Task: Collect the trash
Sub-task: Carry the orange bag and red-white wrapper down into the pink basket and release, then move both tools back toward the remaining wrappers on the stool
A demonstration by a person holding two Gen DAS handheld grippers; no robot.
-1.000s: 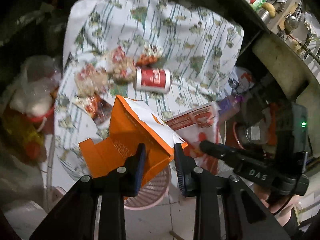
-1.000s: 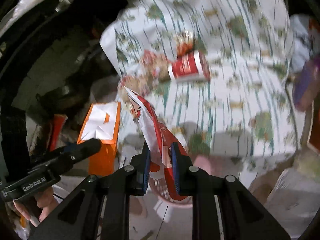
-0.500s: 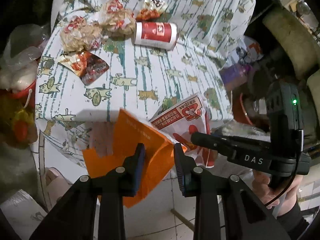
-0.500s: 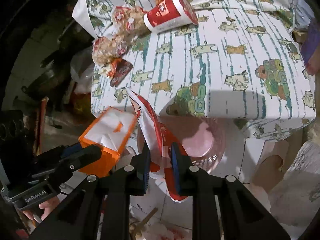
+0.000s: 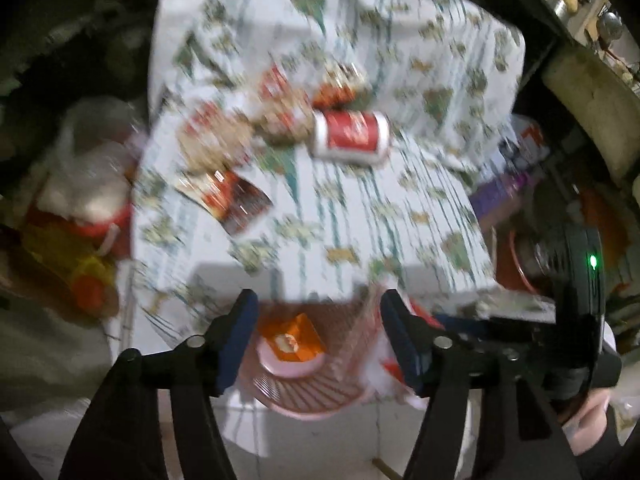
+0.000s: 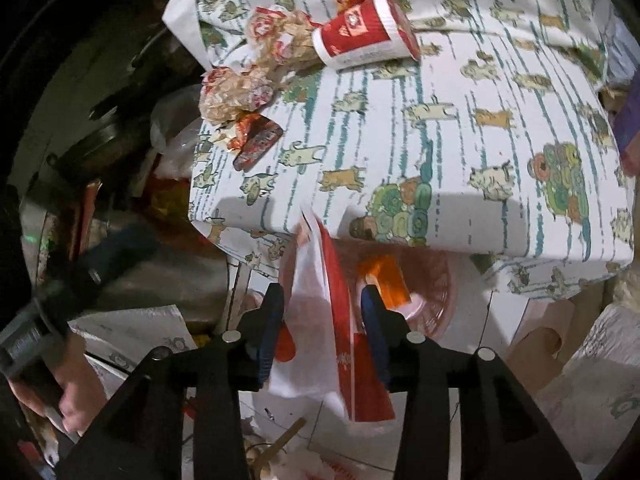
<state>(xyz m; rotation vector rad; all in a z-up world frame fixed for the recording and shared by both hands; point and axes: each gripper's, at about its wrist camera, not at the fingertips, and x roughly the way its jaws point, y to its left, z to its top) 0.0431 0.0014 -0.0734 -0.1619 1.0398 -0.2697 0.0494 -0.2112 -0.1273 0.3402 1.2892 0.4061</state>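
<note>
My left gripper (image 5: 318,330), jaws opening with nothing between them, hangs over the pink basket (image 5: 316,390), where the orange carton (image 5: 294,338) lies. My right gripper (image 6: 322,320), jaws also opening, has the red-and-white wrapper (image 6: 332,320) loose between them above that basket. A red cup (image 6: 362,32) lies on the cloth-covered surface (image 6: 500,152).

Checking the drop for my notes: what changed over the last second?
Left tongs opened and the orange box fell into the pink basket. Right tongs are opening; the red-white bag is still between them. Cup and wrappers stayed on the table.
</note>
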